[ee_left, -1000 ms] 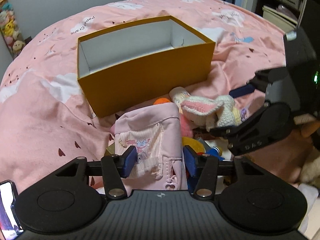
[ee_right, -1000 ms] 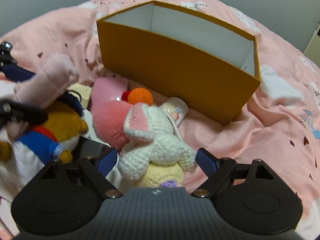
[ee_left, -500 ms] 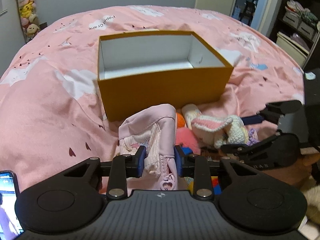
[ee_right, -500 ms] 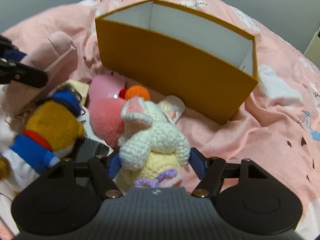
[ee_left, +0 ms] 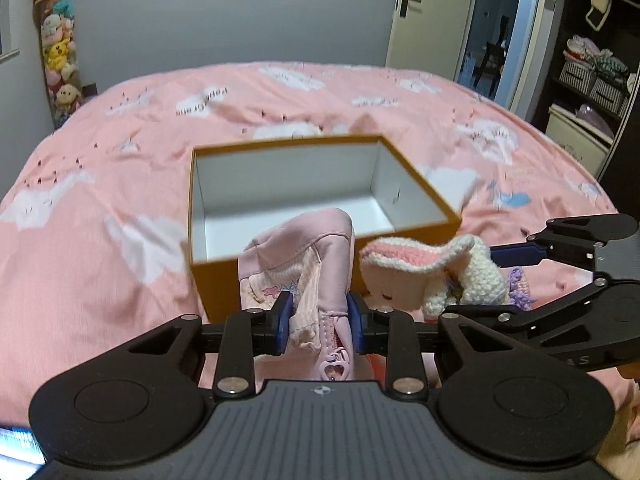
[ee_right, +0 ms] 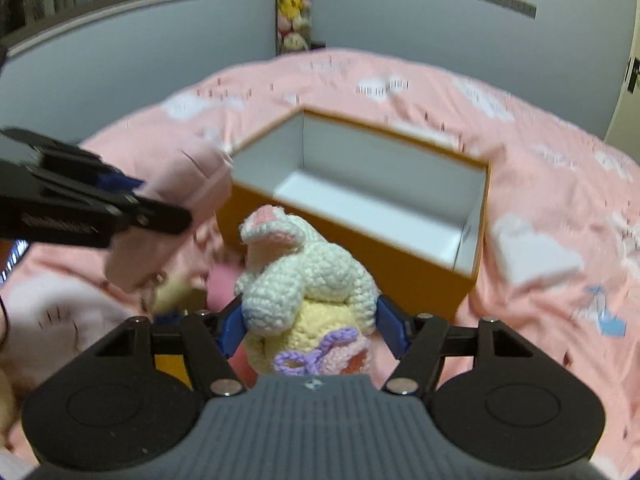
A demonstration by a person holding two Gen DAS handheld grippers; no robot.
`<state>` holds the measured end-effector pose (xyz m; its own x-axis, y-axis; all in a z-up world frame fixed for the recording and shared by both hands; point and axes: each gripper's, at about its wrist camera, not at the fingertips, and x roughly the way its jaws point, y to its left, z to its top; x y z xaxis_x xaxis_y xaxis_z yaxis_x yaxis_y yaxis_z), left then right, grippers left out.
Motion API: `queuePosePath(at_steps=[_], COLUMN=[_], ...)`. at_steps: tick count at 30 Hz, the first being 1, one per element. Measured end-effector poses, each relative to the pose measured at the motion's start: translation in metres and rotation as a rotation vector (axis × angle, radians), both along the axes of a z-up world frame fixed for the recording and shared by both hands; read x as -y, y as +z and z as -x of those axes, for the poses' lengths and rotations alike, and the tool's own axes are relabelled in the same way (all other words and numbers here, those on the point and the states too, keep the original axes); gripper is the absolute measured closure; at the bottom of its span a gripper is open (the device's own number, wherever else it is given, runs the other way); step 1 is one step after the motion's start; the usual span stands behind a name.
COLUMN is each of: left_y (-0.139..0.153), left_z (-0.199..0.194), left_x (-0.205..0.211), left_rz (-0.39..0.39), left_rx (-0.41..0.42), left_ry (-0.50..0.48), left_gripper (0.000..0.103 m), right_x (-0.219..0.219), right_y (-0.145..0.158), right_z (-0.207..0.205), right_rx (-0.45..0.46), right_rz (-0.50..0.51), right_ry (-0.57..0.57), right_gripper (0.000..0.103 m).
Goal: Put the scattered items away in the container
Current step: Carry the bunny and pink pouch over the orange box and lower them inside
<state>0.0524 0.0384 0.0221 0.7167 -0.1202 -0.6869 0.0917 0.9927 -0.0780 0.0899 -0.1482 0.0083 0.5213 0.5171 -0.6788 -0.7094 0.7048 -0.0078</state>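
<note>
An orange box (ee_left: 224, 292) (ee_right: 420, 280) with a white inside stands open and empty on the pink bed. My left gripper (ee_left: 319, 318) is shut on a pink zip pouch (ee_left: 312, 256), held in the air just in front of the box's near wall. My right gripper (ee_right: 310, 324) is shut on a crocheted white-and-yellow bunny (ee_right: 308, 284), also lifted before the box. In the left wrist view the bunny (ee_left: 432, 276) hangs to the right in the other gripper. In the right wrist view the pouch (ee_right: 192, 200) shows at left.
Below the right gripper, blurred pink and tan soft toys (ee_right: 60, 320) lie on the pink cloud-print bedspread (ee_left: 100, 220). Plush toys (ee_left: 58, 48) hang on the wall past the bed. A doorway (ee_left: 500, 32) and shelves (ee_left: 592, 72) stand at the right.
Both grippers closed on their items and rose: the left on the pink pouch, the right on the crocheted bunny. The box's inside now shows from higher up.
</note>
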Motion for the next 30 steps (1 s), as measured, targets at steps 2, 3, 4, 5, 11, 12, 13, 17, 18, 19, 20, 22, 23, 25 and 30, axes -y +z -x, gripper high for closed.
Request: queuePosePath(at_steps=[2,3,4,5,11,12,13,17,18,19,20,22,23,25,30], left_y=[0.007,0.010,0.014,0.017,0.036,0.038,0.040,0.043,0.041,0.038,0.034,0.021,0.014,-0.003,-0.034], left_z=[-0.006,-0.010,-0.013,-0.016,-0.043,-0.049,-0.055,-0.080,-0.086,-0.093,-0.099,-0.112,-0.117,-0.128,-0.142], left_x=[-0.002,-0.004,-0.006,-0.008,-0.021,-0.024,-0.027,-0.037,-0.040,-0.042,-0.044,-0.046,-0.046,-0.045,-0.034], left_rz=[0.004,0.005,0.004,0.003,0.014,0.017,0.020,0.059,0.073,0.087,0.097,0.098,0.091,0.070,-0.043], left_rx=[0.019,0.029,0.040,0.050,0.079,0.083,0.087,0.094,0.089,0.083,0.078,0.052,0.033,-0.012,-0.078], left_ry=[0.006,0.009,0.012,0.014,0.009,0.010,0.013,0.024,0.029,0.036,0.041,0.059,0.071,0.095,0.129], left_gripper=[0.070,0.070,0.070,0.070,0.070,0.070,0.070,0.070,0.070,0.070,0.070,0.070,0.070,0.070,0.070], right_x=[-0.002,-0.004,-0.006,-0.009,-0.023,-0.026,-0.026,-0.036,-0.039,-0.043,-0.046,-0.053,-0.055,-0.061,-0.074], right_y=[0.012,0.017,0.023,0.027,0.049,0.052,0.054,0.057,0.056,0.054,0.051,0.040,0.034,0.017,-0.023], right_z=[-0.004,-0.007,-0.010,-0.013,-0.036,-0.043,-0.049,-0.081,-0.090,-0.100,-0.108,-0.124,-0.130,-0.145,-0.170], right_rx=[0.030,0.046,0.064,0.078,0.138,0.140,0.138,0.114,0.104,0.089,0.073,0.028,-0.001,-0.071,-0.173], right_rz=[-0.018,-0.024,-0.030,-0.035,-0.072,-0.081,-0.090,-0.131,-0.143,-0.156,-0.164,-0.175,-0.178,-0.179,-0.128], right_ry=[0.004,0.005,0.004,0.002,-0.001,-0.005,-0.009,-0.042,-0.052,-0.064,-0.075,-0.097,-0.107,-0.124,-0.167], right_gripper=[0.034,0.034,0.034,0.034,0.034,0.034,0.034,0.034,0.034,0.034,0.034,0.034,0.034,0.034,0.034])
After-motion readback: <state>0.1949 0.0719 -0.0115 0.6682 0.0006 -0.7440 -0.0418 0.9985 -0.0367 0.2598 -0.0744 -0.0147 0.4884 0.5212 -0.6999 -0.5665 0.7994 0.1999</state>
